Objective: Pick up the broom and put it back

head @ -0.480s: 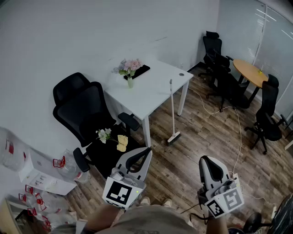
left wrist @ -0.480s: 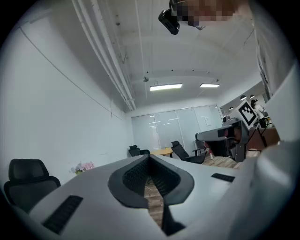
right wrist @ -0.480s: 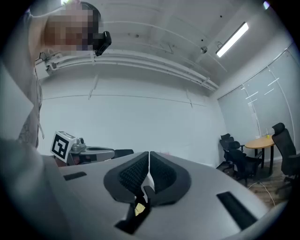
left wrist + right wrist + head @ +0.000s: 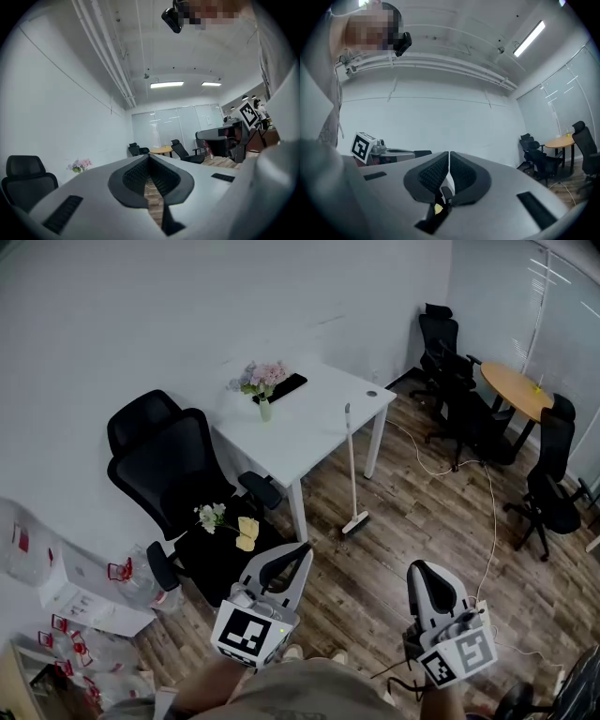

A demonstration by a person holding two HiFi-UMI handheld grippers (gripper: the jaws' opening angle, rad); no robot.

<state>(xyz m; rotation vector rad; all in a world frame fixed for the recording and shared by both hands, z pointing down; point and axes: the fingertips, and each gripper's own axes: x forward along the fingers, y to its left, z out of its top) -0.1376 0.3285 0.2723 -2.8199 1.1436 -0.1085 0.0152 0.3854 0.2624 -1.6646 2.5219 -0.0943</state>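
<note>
Both grippers are held level at 6 o'clock in the head view. The left gripper (image 4: 302,549) has its jaw tips touching and grips nothing. The right gripper (image 4: 419,568) is closed to a thin slit and also holds nothing. Each has grey moulded jaws with black ribbed pads and one marker cube.

Only the gripper views show the pad texture and the ceiling. The left gripper view shows two strip lights (image 4: 167,84) and the right gripper's marker cube (image 4: 248,112). The right gripper view shows the left gripper's marker cube (image 4: 361,145).

Only the head view shows the broom (image 4: 352,465). There is one broom, at 12 o'clock from the grippers and well apart from both. It stands upright on a thin pale stick, its head on the wood-plank floor (image 4: 394,559), leaning on the white table (image 4: 319,423).

A black mesh chair (image 4: 183,470) sits at 10 o'clock, with flowers on its seat. There is a second bunch of flowers (image 4: 265,379), on the table, making two bunches in all.

Far off at 2 o'clock is one round wooden table (image 4: 511,390) with at least three black chairs around it.
</note>
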